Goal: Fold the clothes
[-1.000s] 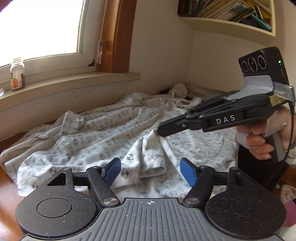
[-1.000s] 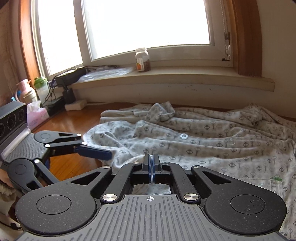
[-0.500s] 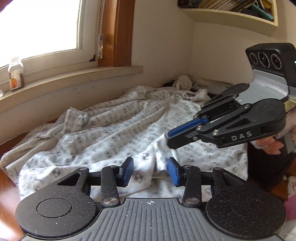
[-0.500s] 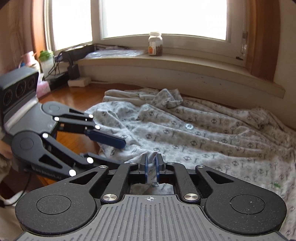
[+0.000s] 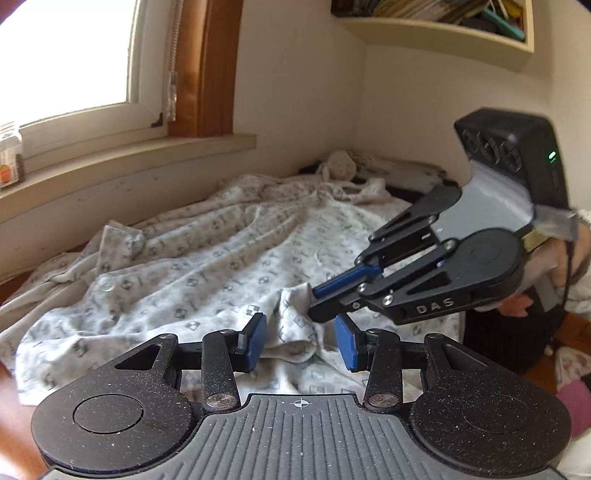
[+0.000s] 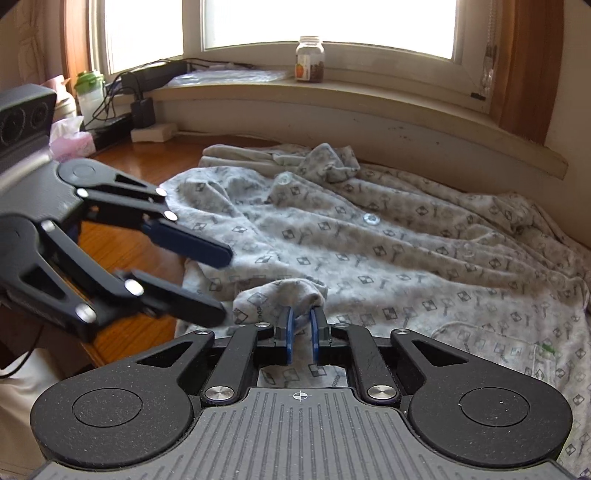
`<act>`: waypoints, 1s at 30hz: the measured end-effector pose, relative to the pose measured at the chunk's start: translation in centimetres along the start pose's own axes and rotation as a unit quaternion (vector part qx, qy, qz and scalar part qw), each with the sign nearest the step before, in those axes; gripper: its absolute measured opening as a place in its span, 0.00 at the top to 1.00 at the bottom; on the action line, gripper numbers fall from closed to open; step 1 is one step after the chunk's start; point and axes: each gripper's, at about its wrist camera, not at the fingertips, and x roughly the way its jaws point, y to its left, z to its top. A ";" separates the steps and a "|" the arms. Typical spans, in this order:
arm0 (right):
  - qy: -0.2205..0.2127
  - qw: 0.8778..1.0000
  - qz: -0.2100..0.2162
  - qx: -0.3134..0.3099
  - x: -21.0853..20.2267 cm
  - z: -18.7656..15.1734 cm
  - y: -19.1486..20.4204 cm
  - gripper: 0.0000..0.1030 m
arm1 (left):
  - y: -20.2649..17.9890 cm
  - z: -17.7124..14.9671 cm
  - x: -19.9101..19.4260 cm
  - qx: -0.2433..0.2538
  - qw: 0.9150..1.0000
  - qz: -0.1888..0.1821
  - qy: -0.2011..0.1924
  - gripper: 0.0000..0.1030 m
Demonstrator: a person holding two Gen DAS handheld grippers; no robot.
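A grey-white patterned shirt (image 5: 207, 266) with clear buttons lies spread and creased over a wooden surface (image 6: 122, 243). My right gripper (image 6: 301, 330) pinches a raised fold of the shirt (image 6: 280, 295); its blue pads stand a little apart with cloth filling the gap. In the left wrist view the right gripper (image 5: 313, 304) comes in from the right with that fold at its tips. My left gripper (image 5: 300, 343) is open, its blue pads either side of the same bunched fold (image 5: 291, 332). From the right wrist view, the left gripper (image 6: 223, 284) reaches in from the left, just beside the fold.
A jar (image 6: 309, 59) stands on the window sill (image 6: 332, 96). A tissue box (image 6: 72, 138), a bottle (image 6: 88, 92) and cables sit at the far left. A bookshelf (image 5: 443, 22) hangs on the wall. A hand (image 5: 554, 266) holds the right gripper.
My left gripper's fingers have narrowed around the fold and moved in close to the right gripper. The right gripper's pads have parted slightly, cloth still between them.
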 end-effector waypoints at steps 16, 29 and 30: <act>-0.071 0.990 -0.086 0.088 -1.9 -2.4 -7.8 0.87 | 2.0 0.3 1.6 -0.018 1.000 -0.006 0.006 0.67; -0.049 0.981 -0.158 0.099 1.9 -3.1 -12.0 0.73 | 1.5 0.2 2.1 -0.019 0.999 -0.016 0.029 0.91; -0.054 0.981 -0.154 0.105 1.9 -3.2 -12.2 0.73 | 1.6 0.1 2.3 -0.019 0.999 -0.016 0.032 0.91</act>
